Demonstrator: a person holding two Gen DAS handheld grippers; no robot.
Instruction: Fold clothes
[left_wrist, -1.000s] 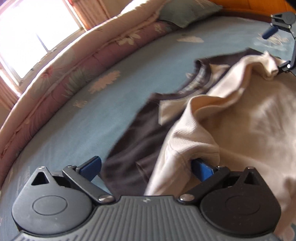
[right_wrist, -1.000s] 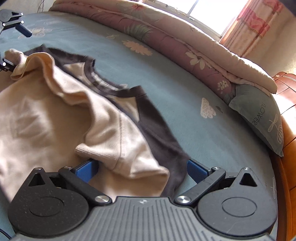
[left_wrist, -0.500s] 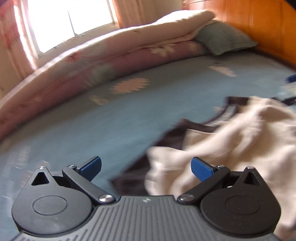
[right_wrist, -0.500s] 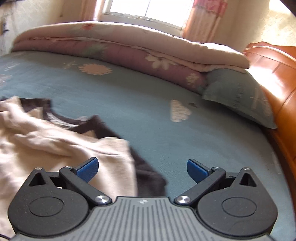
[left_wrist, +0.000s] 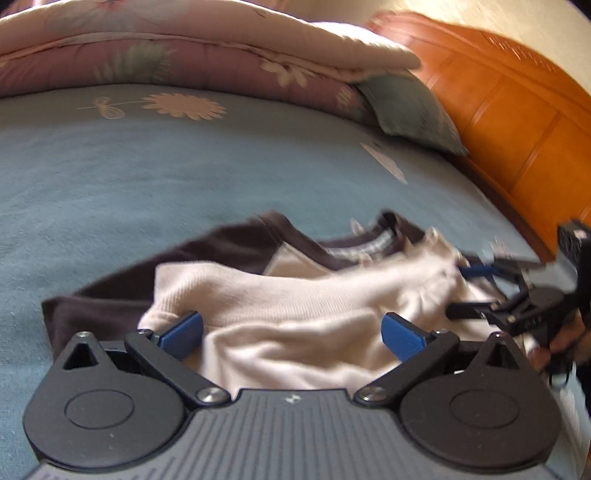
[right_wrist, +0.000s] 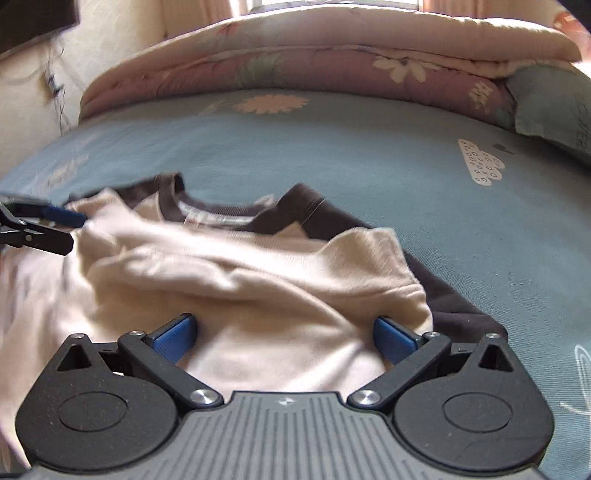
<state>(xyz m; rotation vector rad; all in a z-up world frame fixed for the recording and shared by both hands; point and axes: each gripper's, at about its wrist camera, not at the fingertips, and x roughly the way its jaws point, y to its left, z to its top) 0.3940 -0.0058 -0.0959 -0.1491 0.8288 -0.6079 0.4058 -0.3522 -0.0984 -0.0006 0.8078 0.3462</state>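
Observation:
A cream shirt with dark brown sleeves and collar lies rumpled on the blue bed sheet, its lower part folded up over the chest. My left gripper is open, and cream cloth lies between its blue pads. My right gripper is open too, over the cream fold near the right sleeve. Each gripper shows in the other's view: the right gripper, held by a hand, and the left gripper, both at the cloth's edge.
A rolled floral quilt runs along the far side of the bed. A grey-green pillow lies at its end against the orange wooden headboard. A pale wall is at the left.
Both views have swung across the bed. Half a second ago the shirt lay off to one side of each gripper; now cream cloth lies between the fingers of both.

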